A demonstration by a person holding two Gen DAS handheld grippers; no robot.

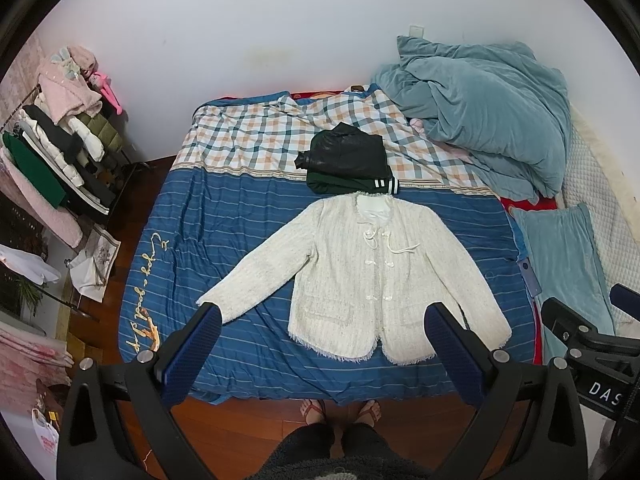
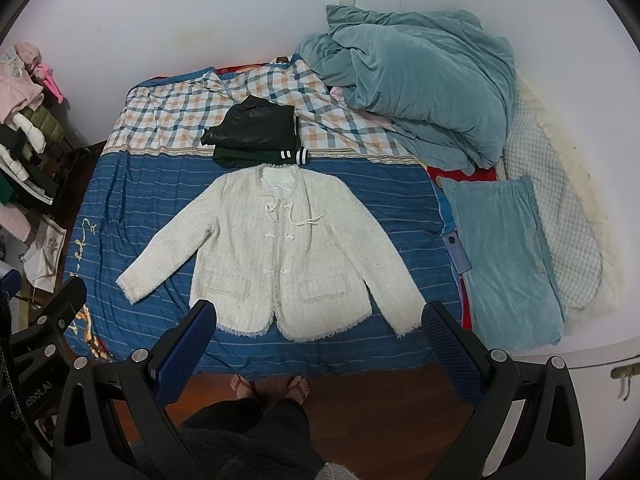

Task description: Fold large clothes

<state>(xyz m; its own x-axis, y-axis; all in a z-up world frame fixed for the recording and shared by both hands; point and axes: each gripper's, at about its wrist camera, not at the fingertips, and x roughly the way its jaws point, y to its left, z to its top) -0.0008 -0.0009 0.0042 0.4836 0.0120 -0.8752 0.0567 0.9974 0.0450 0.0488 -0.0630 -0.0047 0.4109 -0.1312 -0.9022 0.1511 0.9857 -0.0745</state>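
Observation:
A cream tweed jacket (image 1: 360, 272) lies flat, front up, on the blue striped bedspread (image 1: 224, 216), collar away from me and both sleeves spread out. It also shows in the right wrist view (image 2: 280, 256). My left gripper (image 1: 324, 320) is open and empty, held high above the jacket's hem at the bed's near edge. My right gripper (image 2: 320, 316) is open and empty too, at a similar height above the hem. Part of the right gripper's body shows at the right edge of the left wrist view (image 1: 592, 344).
A folded black and green garment pile (image 1: 348, 160) lies just beyond the collar. A teal duvet (image 1: 488, 112) is heaped at the far right, with a teal pillow (image 1: 564, 268) nearer. A loaded clothes rack (image 1: 60, 136) stands to the left. My feet (image 1: 340, 408) stand on the wooden floor.

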